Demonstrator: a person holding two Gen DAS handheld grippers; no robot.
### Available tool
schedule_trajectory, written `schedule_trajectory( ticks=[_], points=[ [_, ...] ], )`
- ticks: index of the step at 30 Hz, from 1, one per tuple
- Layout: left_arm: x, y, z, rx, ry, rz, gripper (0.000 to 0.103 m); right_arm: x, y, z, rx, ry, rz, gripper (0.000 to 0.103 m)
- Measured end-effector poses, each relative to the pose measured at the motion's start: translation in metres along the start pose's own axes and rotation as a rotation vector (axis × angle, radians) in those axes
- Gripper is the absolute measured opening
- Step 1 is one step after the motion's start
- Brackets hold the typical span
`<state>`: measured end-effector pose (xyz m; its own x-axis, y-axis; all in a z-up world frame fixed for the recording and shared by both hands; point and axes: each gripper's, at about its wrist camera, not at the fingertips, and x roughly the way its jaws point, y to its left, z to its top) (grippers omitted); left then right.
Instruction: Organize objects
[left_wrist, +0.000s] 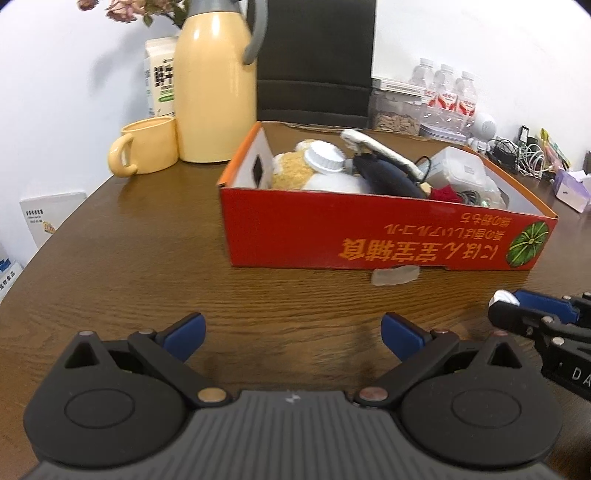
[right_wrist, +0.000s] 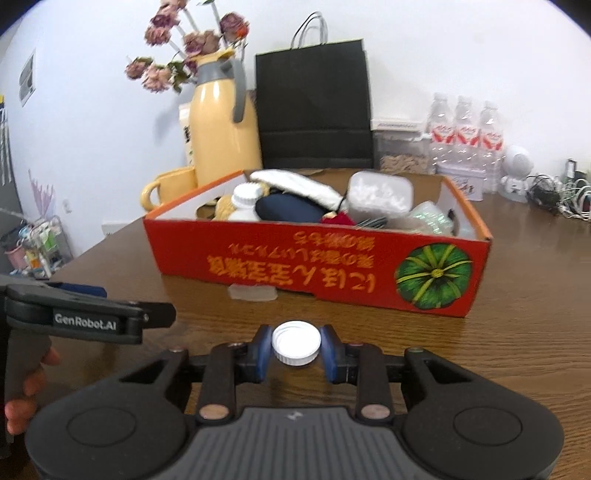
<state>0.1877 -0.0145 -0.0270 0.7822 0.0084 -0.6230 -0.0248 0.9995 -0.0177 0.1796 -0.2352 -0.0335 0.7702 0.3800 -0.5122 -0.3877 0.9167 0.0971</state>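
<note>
White plastic bottle cap, ribbed round its rim and lying hollow side up, sits between the blue pads of the right gripper, whose jaws are drawn in against its two sides so that they pinch it just above the brown wooden table. From the left wrist view the same cap shows only as a white sliver at the tip of the right gripper, low at the right edge. The left gripper hangs over bare tabletop with its blue pads spread wide and nothing between them; in the right wrist view it reaches in from the left, with fingers of a hand wrapped on its handle. Beyond the cap stands a red cardboard box with yellow lettering and a green pumpkin picture, open at the top and crowded with things: a white bottle with a cap on, a dark blue pouch, a clear lidded container and a plush toy. A small clear piece lies on the table touching the box's front wall. Behind the box stand a yellow thermos jug, a yellow mug, dried flowers, a black paper bag and water bottles.
</note>
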Motion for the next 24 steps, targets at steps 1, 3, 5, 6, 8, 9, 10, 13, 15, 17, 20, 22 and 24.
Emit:
schedule_trajectory(
  ticks=[1,3,5,6,8,9,10,13,15,17,20,22,24],
  points=[
    [0.001,-0.003,0.001,0.007,-0.002,-0.002,0.103,-0.002,-0.002,0.000,0.005,-0.013,-0.014,0.027],
    [0.004,-0.012,0.004,0.026,-0.006,-0.008,0.103,-0.003,-0.006,0.001,0.014,-0.029,-0.034,0.027],
    [0.008,-0.020,0.007,0.048,-0.009,-0.013,0.103,-0.004,-0.011,0.002,0.022,-0.039,-0.049,0.027],
    [0.011,-0.025,0.009,0.058,-0.011,-0.013,0.103,-0.005,-0.013,0.002,0.024,-0.045,-0.058,0.027],
    [0.017,-0.033,0.014,0.071,-0.012,-0.011,0.103,-0.007,-0.017,0.002,0.026,-0.057,-0.077,0.027],
    [0.020,-0.036,0.015,0.075,-0.012,-0.014,0.103,-0.007,-0.019,0.002,0.029,-0.062,-0.085,0.027],
    [0.023,-0.040,0.017,0.078,-0.012,-0.015,0.103,-0.008,-0.022,0.003,0.034,-0.066,-0.092,0.027],
    [0.031,-0.050,0.021,0.082,-0.013,-0.011,0.103,-0.008,-0.029,0.003,0.051,-0.070,-0.103,0.027],
    [0.036,-0.054,0.022,0.080,-0.010,-0.003,0.103,-0.008,-0.032,0.003,0.059,-0.075,-0.111,0.027],
    [0.039,-0.059,0.023,0.083,-0.004,-0.006,0.103,-0.009,-0.035,0.003,0.067,-0.078,-0.116,0.027],
    [0.043,-0.066,0.022,0.106,-0.004,-0.005,0.103,-0.009,-0.035,0.002,0.071,-0.081,-0.118,0.027],
    [0.045,-0.069,0.022,0.108,-0.004,-0.001,0.103,-0.009,-0.035,0.002,0.071,-0.084,-0.118,0.027],
    [0.046,-0.068,0.023,0.091,-0.001,-0.004,0.103,-0.011,-0.036,0.001,0.076,-0.087,-0.122,0.027]
  ],
)
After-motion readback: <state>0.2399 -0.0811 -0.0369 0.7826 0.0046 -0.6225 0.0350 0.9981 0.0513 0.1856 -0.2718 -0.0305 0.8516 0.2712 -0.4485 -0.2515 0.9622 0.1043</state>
